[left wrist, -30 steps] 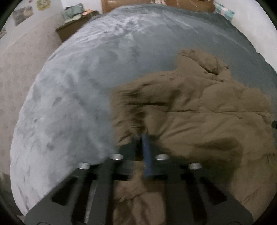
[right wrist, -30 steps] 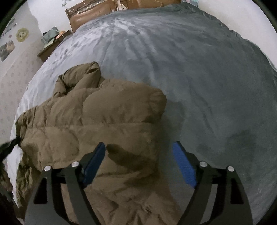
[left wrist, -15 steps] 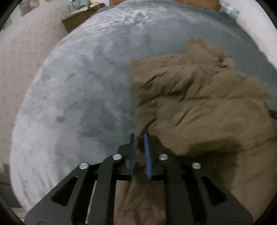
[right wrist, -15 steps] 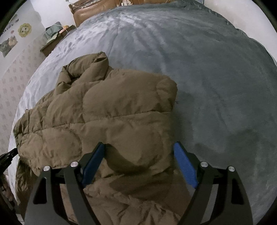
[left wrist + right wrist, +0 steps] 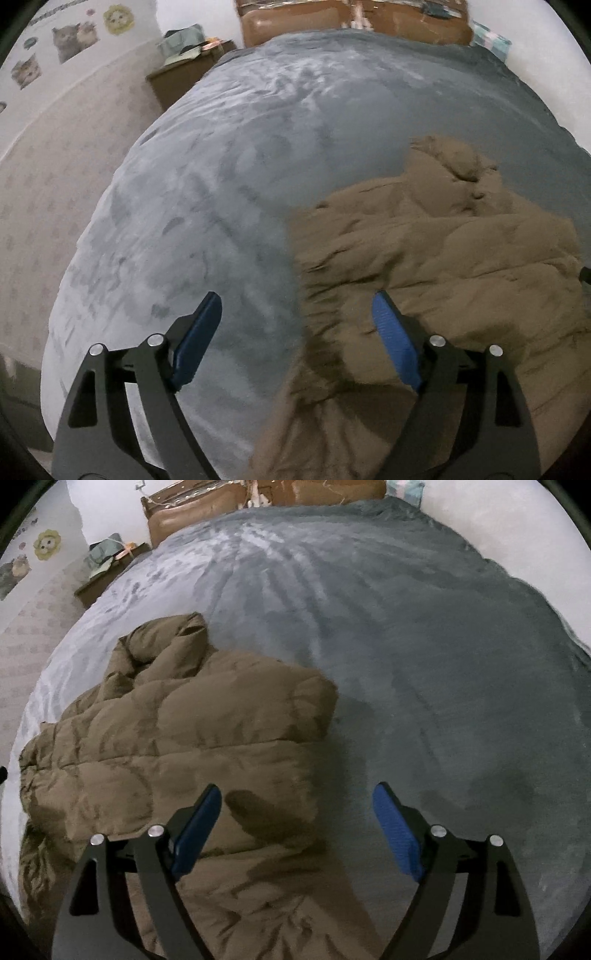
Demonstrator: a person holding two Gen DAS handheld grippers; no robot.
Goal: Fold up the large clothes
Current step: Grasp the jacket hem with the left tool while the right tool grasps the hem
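Observation:
A brown puffy quilted jacket (image 5: pixel 436 258) lies folded over itself on a bed with a grey plush blanket (image 5: pixel 229 177). In the left wrist view my left gripper (image 5: pixel 297 306) hovers over the jacket's left edge with its jaws opening wide; its blue pads grip nothing, and the fabric lies below them. The same jacket (image 5: pixel 177 738) fills the lower left of the right wrist view. My right gripper (image 5: pixel 297 797) stands open above the jacket's right edge, nothing between its blue pads.
The bed's blanket (image 5: pixel 424 657) stretches far beyond the jacket. A brown headboard (image 5: pixel 354 18) stands at the far end. A low wooden nightstand (image 5: pixel 184 70) with items on it sits at the far left by a wall with animal stickers (image 5: pixel 70 37).
My left gripper was shut on the jacket's edge; it has let go, its jaws have spread wide and it has lifted a little. The jacket's left side has settled. The right gripper stayed open.

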